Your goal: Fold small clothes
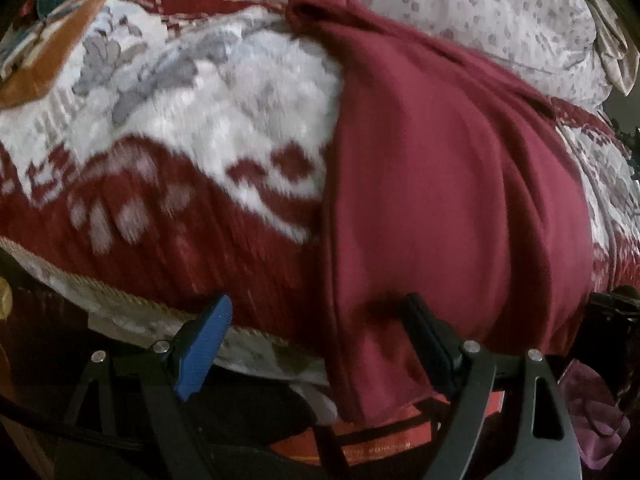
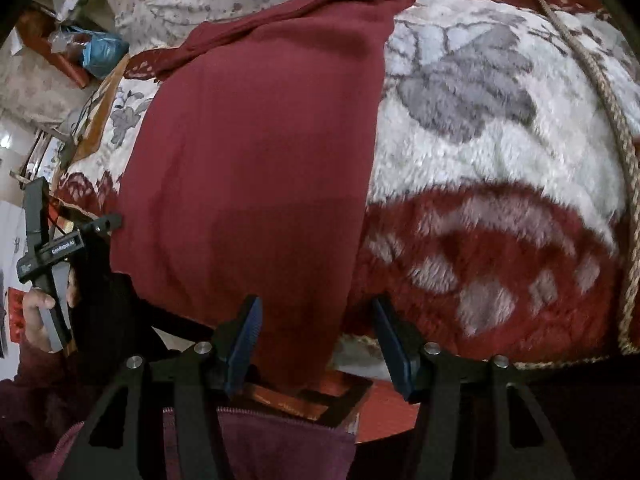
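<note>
A dark red garment (image 1: 452, 184) lies lengthwise on a plush red-and-white blanket (image 1: 192, 128), its near end hanging over the bed's edge. My left gripper (image 1: 320, 320) is open, its fingers straddling the garment's left near edge. In the right wrist view the same garment (image 2: 256, 160) fills the centre. My right gripper (image 2: 316, 328) is open around the garment's right near corner, with blue pads (image 2: 244, 344) on either side. The left gripper's body (image 2: 44, 240) and the hand holding it show at the far left.
The blanket (image 2: 500, 168) has a rope-trimmed edge (image 2: 624, 184). A floral sheet (image 1: 460, 8) lies behind the garment. A blue bag (image 2: 100, 52) and clutter sit at the far left. A red box (image 2: 340, 396) is below the bed edge.
</note>
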